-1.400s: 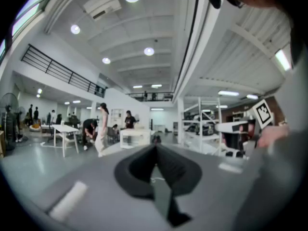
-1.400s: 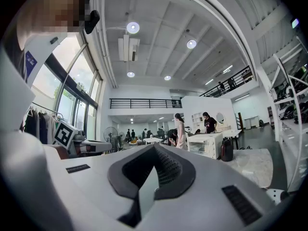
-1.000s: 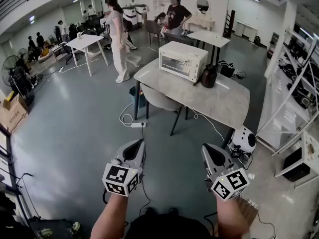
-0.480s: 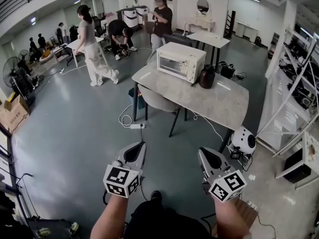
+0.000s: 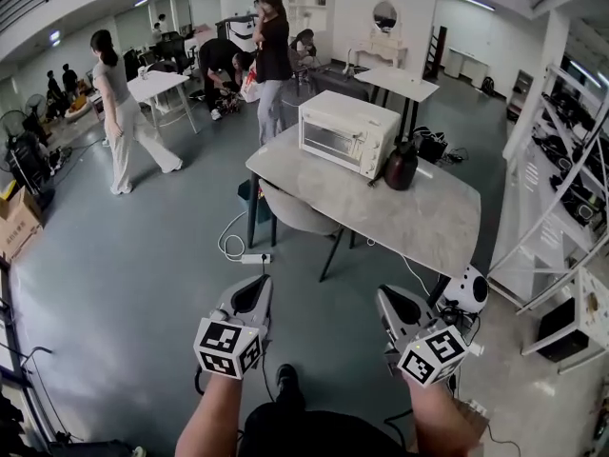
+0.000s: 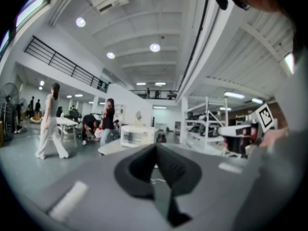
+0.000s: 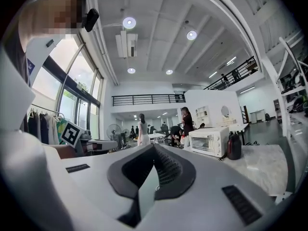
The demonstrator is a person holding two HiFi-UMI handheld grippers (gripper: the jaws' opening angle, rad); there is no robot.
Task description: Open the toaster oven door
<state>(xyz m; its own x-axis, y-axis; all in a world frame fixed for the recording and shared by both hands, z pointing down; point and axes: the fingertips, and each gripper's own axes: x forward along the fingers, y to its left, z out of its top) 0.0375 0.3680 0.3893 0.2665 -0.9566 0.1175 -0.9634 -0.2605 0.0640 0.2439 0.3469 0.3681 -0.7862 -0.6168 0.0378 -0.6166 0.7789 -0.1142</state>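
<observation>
Nearest, the left tongs (image 5: 255,286) and right tongs (image 5: 384,298) are held side by side above the grey floor (image 5: 143,284). Each pair is pressed together with nothing between. Past them a white power strip (image 5: 255,258) lies on the floor, near a chair (image 5: 297,196) tucked under the marble worktop (image 5: 419,212). At the worktop's far end stands the white toaster oven (image 5: 347,133), door closed, well apart from both tongs. A dark jug (image 5: 401,165) is just beside it.

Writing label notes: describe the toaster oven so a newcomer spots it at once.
Find the pale stone-top table in the open hall. At its far end sits the toaster oven, a white box with a glass door; the dark jug beside it is smaller and rounded.
</observation>
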